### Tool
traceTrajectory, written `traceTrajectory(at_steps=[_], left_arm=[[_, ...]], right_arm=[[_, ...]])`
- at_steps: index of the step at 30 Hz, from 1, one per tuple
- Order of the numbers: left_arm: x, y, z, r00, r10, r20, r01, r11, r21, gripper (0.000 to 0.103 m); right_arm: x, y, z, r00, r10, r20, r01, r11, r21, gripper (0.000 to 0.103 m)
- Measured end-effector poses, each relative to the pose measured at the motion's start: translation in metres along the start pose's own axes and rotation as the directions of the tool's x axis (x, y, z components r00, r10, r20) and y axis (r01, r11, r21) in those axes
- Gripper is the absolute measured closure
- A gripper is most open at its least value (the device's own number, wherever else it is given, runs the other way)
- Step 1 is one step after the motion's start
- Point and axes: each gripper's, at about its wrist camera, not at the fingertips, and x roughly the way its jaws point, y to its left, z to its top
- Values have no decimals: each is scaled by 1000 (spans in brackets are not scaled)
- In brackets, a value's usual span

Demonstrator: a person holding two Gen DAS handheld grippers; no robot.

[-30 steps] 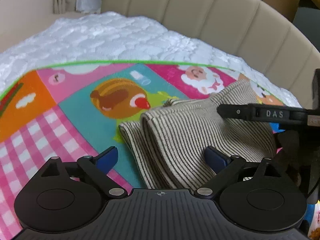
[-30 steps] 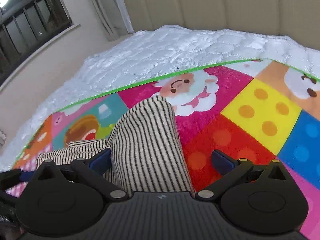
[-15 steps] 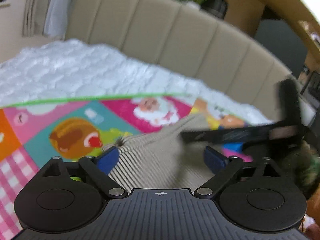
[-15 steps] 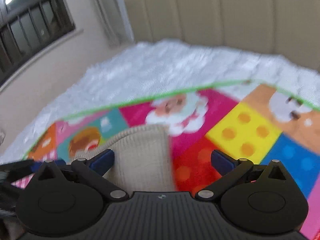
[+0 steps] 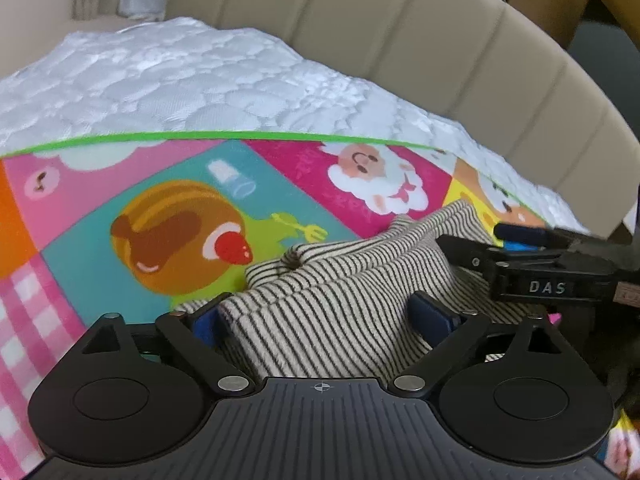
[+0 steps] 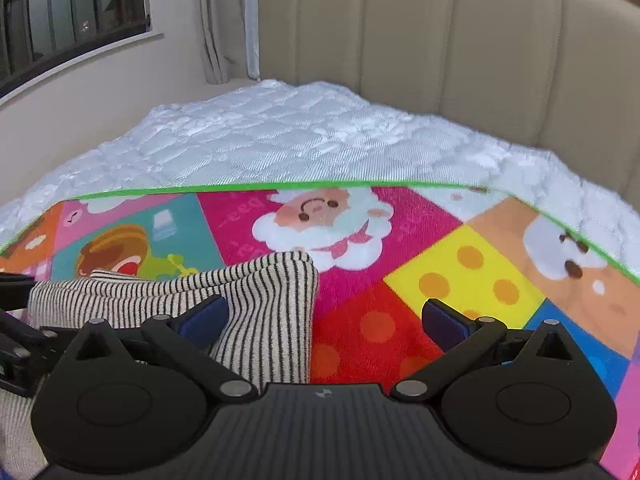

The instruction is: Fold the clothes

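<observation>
A cream garment with thin black stripes [image 5: 340, 304] lies bunched and folded on a colourful play mat [image 5: 168, 184]. My left gripper [image 5: 318, 318] is open, its blue pads either side of a raised fold of the garment. My right gripper [image 6: 324, 318] is open over the garment's right edge [image 6: 272, 300] and the red patch of the mat [image 6: 460, 264]. In the left wrist view the right gripper [image 5: 532, 276] reaches in from the right, over the garment.
The mat lies on a white quilted mattress [image 6: 304, 136]. A beige padded headboard [image 6: 460, 48] stands behind it. A wall with a window and curtain [image 6: 216, 20] is at the left. The left gripper's arm [image 6: 16, 328] shows at the left edge.
Both grippers swung up and came back down over the garment. The garment is now more bunched, with a raised fold between the left pads. Both grippers stayed open.
</observation>
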Motion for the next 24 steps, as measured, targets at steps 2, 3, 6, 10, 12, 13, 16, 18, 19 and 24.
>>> traceTrajectory(at_steps=[2,3,6,10,12,13,16,18,19,24], left_arm=[[1,-5,2,1000,10,-4,-10,999,37,3],[-1,-7,3,1000,13,-2,-13,999,52,3],[-20,-18,7,999,16,46,-23,990,137,4],[-40,-19,17,994,-95,49,83,977,198,4],[-35,-17,21,988,-155,3,152,971,185,2],[-29,-16,22,987,-160,-18,161,969,185,2],[-8,-13,20,990,-124,-61,134,972,191,2],[4,-5,19,988,-134,-76,144,978,149,0],[7,-1,19,986,-150,-79,159,980,118,0],[6,9,13,981,-170,-89,177,981,77,0]], right_arm=[[-5,-10,7,998,43,-43,-42,999,35,0],[-10,-15,9,997,62,-55,-59,997,46,0],[-49,-27,5,995,99,-24,-98,994,51,0],[-81,-47,-23,980,164,-117,-150,982,118,0],[-84,-50,-37,968,179,-173,-152,975,163,0],[-87,-49,-44,961,209,-180,-175,967,186,1],[-86,-40,-58,924,323,-203,-264,926,270,23],[-71,-34,-64,891,394,-226,-300,884,359,31],[-63,-33,-66,880,416,-230,-303,864,403,33],[-42,-29,-55,878,440,-189,-328,841,431,36]])
